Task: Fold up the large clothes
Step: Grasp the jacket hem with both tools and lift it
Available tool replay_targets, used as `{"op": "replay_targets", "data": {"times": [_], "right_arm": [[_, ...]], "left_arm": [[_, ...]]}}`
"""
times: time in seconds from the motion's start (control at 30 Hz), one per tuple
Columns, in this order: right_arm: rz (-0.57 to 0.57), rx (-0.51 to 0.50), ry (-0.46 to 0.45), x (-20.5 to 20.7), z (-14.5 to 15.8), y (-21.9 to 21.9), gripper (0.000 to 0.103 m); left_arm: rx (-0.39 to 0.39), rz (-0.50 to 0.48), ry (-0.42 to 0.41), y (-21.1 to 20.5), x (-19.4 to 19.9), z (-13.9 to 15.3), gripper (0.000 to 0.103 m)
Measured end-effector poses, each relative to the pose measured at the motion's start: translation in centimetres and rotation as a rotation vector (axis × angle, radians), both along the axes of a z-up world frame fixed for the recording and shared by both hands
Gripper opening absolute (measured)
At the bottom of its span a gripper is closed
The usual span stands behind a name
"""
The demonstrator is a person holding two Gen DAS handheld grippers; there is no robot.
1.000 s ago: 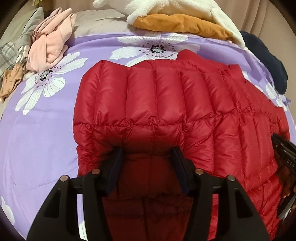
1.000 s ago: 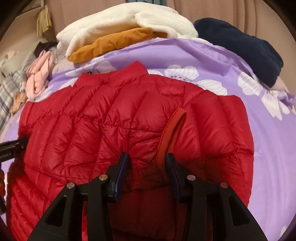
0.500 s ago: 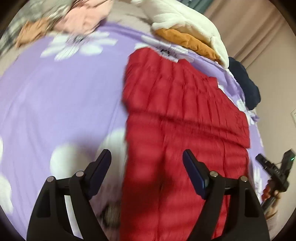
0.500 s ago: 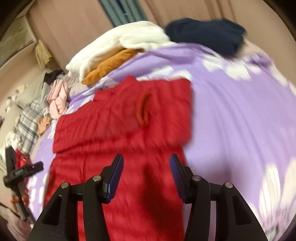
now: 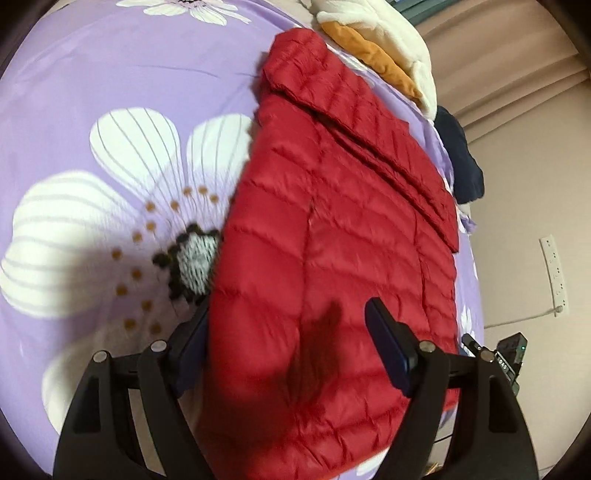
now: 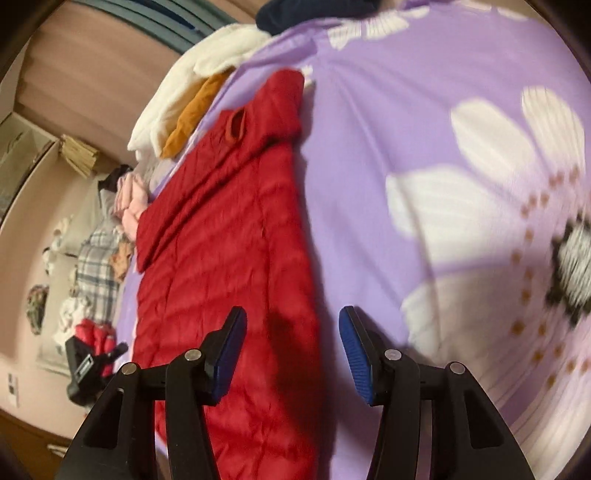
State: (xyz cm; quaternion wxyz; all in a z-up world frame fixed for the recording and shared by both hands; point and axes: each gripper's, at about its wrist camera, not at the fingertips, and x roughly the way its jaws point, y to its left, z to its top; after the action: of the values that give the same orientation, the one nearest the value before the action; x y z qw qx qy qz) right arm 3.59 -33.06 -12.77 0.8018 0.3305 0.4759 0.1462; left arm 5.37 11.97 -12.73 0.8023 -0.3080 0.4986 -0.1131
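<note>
We found the red jacket (image 5: 332, 240) lying flat on the purple flowered bedspread (image 5: 110, 92), folded into a long narrow shape with one layer turned over along its far side. Our left gripper (image 5: 288, 343) hung over the jacket's near end, jaws spread wide and released, one finger (image 5: 388, 343) above the red fabric and the other at the jacket's edge. Our right gripper (image 6: 291, 343) straddled the jacket's other long edge, jaws apart and clasping nothing; the jacket (image 6: 229, 240) stretched away from it. Beyond the collar end lay a white fleece (image 5: 388, 33) over an orange garment (image 5: 369, 55), with a dark blue garment (image 5: 461, 155) nearby.
</note>
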Motion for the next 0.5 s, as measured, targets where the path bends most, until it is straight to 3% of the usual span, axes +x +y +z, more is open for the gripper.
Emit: {"op": "replay_targets", "data": {"times": [0.27, 0.37, 0.5], "right_arm": [[0.070, 0.142, 0.011, -2.1, -0.4, 0.8, 0.052], [0.080, 0.180, 0.015, -3.0, -0.6, 1.1, 0.052], [0.089, 0.189, 0.006, -3.4, -0.7, 1.5, 0.052]], "left_arm": [[-0.104, -0.028, -0.003, -0.6, -3.0, -0.5, 0.079], [-0.169, -0.029, -0.002, -0.7, -4.0, -0.6, 0.078], [-0.189, -0.033, -0.002, -1.3, -4.6, -0.7, 0.072]]}}
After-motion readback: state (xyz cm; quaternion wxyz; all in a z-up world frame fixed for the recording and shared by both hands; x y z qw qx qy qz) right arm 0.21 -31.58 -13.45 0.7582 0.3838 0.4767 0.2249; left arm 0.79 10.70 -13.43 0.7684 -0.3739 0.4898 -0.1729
